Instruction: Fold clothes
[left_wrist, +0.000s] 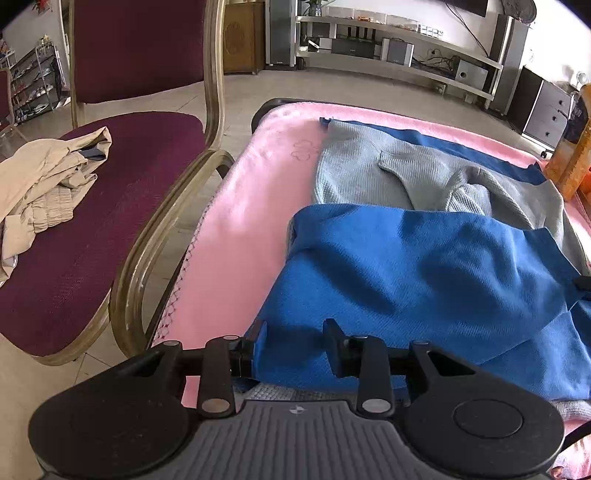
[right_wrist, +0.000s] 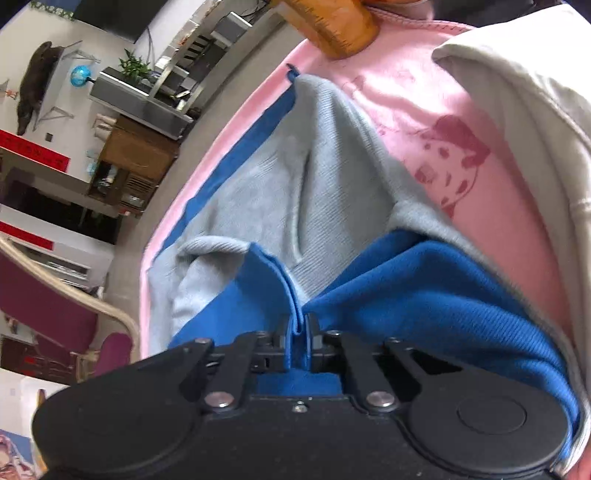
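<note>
- Pink blanket covered the work surface, with a maroon chair off to the left gripper's left.
- Blue-and-grey garment lay directly ahead of both grippers, partly folded; further folds seemingly remained.
- Left gripper hovered, jaws apart, over its near edge.
- Right gripper was clenched on a blue fold.
- Garment's near edge was hidden beneath the grippers.

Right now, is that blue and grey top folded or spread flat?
Partly folded: the top has a blue part doubled over its grey side, on the pink blanket.
</note>
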